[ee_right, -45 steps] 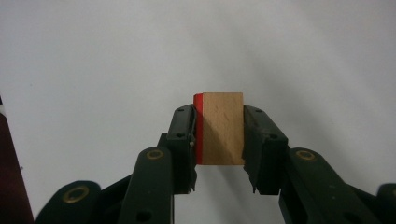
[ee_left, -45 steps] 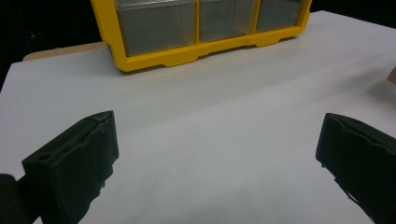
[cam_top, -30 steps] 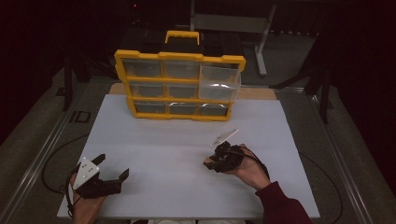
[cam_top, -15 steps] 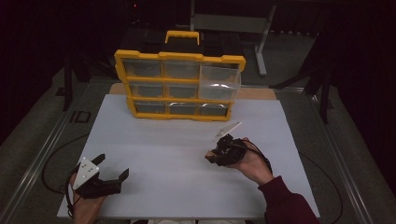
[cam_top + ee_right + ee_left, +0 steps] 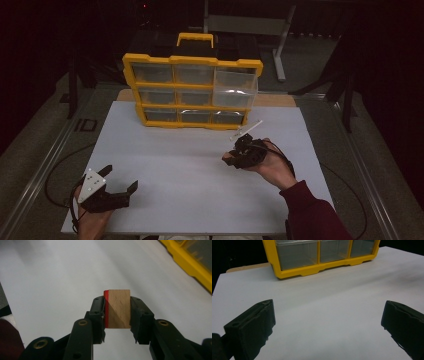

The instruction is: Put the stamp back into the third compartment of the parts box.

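The right gripper [image 5: 117,312] is clamped on a wooden block [image 5: 119,308] with one red face, held above the white table [image 5: 200,165] at about four o'clock from the yellow drawer organizer [image 5: 192,90]. The left gripper [image 5: 116,186], jaws wide apart, sits near the table's seven o'clock corner.

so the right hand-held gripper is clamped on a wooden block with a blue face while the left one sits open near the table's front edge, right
Not quite: the face on the wooden block is red, not blue, as the right gripper view shows. The rest holds: the right hand-held gripper is clamped on it, and the left hand-held gripper sits open near the front edge of the table.
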`<state>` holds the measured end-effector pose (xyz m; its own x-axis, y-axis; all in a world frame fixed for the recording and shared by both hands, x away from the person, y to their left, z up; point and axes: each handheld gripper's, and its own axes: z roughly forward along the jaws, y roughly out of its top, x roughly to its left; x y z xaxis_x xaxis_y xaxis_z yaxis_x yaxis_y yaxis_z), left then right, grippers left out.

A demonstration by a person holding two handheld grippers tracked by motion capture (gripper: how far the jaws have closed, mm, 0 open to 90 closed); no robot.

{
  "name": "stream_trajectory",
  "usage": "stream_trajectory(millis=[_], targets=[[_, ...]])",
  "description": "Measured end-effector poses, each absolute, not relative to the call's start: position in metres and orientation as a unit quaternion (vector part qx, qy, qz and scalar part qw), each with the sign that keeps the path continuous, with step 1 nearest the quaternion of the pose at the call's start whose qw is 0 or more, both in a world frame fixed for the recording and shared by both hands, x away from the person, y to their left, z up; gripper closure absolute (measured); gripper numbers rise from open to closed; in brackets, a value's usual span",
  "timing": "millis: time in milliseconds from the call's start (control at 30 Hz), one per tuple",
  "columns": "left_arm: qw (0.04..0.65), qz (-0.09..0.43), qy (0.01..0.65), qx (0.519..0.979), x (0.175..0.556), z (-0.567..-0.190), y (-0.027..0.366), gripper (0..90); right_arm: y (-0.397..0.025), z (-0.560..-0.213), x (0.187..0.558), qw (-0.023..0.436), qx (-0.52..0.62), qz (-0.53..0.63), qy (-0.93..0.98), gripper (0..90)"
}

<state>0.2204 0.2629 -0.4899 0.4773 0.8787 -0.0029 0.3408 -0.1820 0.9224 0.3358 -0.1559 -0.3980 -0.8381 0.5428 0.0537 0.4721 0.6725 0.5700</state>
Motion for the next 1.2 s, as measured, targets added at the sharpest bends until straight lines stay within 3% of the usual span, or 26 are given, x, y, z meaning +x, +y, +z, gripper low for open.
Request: stream_trajectory(millis=[1200], targets=[[0.476,0.283,0.427,0.715,0.220,-0.490,0.263,0.0,-0.174,-0.337,0.368,0.065,0.285,0.314,0.903,65.8]])
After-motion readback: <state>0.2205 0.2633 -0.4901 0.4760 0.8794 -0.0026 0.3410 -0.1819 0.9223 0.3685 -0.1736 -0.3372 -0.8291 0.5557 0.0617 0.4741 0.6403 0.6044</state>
